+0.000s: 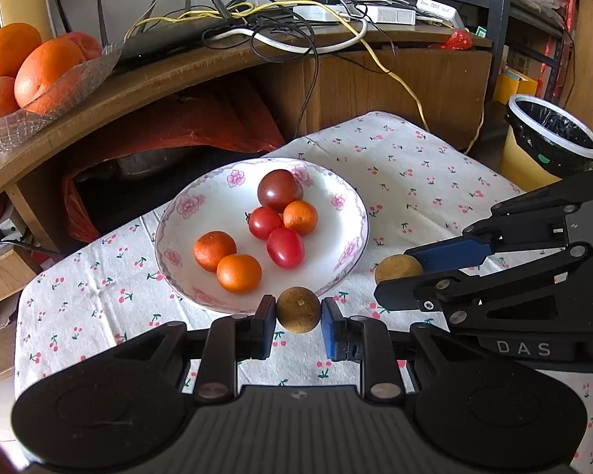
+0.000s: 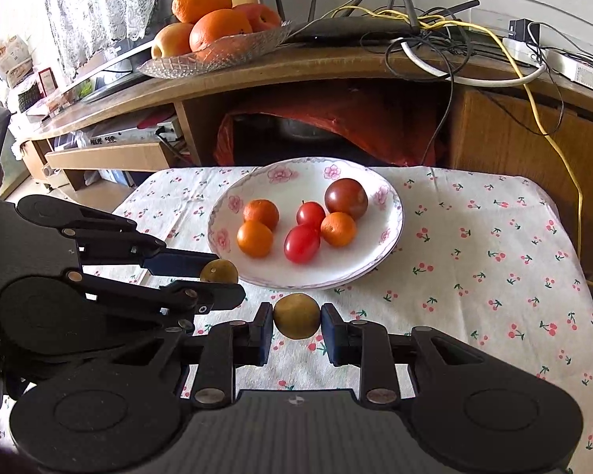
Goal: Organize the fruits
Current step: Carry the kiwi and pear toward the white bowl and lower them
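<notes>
Fruit sits gripped in both claws above a cherry-print cloth (image 1: 415, 181). The left gripper (image 1: 299, 322) is clenched on a round brown longan (image 1: 299, 310), pinched at its sides, just short of the near rim of a flowered plate (image 1: 186, 213). The right gripper (image 2: 296, 328) is clenched on a second longan (image 2: 296, 316), likewise just before the plate rim; in the left view it comes in from the right, beside the plate.

The plate already holds three small oranges (image 1: 239, 278), two red tomatoes (image 1: 285, 248) and one dark tomato (image 1: 279, 189), clustered toward its middle and far side.

Risks, as a judgement: each longan is round and held only at two small contact spots, so it could slip or roll out if the grip eases early. Dropped at the sloping rim, it may roll off onto the cloth. Dropped among the fruit, it may knock them about. The two grippers are close together and could collide.
</notes>
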### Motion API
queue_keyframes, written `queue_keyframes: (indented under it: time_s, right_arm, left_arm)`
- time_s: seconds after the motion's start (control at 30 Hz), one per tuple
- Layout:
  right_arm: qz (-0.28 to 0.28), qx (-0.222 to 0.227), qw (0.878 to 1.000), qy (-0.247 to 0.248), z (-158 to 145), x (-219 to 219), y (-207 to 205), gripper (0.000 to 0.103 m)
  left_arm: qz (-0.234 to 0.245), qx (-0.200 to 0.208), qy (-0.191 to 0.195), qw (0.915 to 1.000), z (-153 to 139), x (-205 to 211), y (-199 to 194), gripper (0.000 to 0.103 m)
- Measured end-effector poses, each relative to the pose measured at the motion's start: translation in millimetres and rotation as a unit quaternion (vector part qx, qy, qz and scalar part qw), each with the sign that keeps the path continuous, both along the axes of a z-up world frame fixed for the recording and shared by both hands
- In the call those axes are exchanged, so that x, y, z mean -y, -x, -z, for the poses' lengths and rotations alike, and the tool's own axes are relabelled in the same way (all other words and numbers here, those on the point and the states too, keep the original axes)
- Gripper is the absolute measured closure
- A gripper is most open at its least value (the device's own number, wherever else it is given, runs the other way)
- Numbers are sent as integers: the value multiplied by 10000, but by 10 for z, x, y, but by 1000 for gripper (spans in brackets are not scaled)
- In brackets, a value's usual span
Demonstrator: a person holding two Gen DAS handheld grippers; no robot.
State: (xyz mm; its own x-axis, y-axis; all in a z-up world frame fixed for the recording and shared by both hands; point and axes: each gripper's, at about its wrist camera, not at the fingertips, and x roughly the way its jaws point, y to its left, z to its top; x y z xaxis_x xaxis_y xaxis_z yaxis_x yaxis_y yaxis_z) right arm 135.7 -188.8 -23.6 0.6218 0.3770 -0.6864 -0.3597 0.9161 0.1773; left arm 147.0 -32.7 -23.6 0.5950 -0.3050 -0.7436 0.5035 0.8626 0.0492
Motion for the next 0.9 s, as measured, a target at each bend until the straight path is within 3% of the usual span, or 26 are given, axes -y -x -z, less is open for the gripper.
queue_keyframes:
  time_s: [0.5,0.9]
  right_arm:
    - [81,139,9999,-61,-45,28,-112,79]
    - [-151,317,9994,22,10,-103,-430,79]
  left_arm:
    - [-160,134,80,9997,-43,8,-157,70]
    - [-519,148,57,9985,58,-91,-447,71]
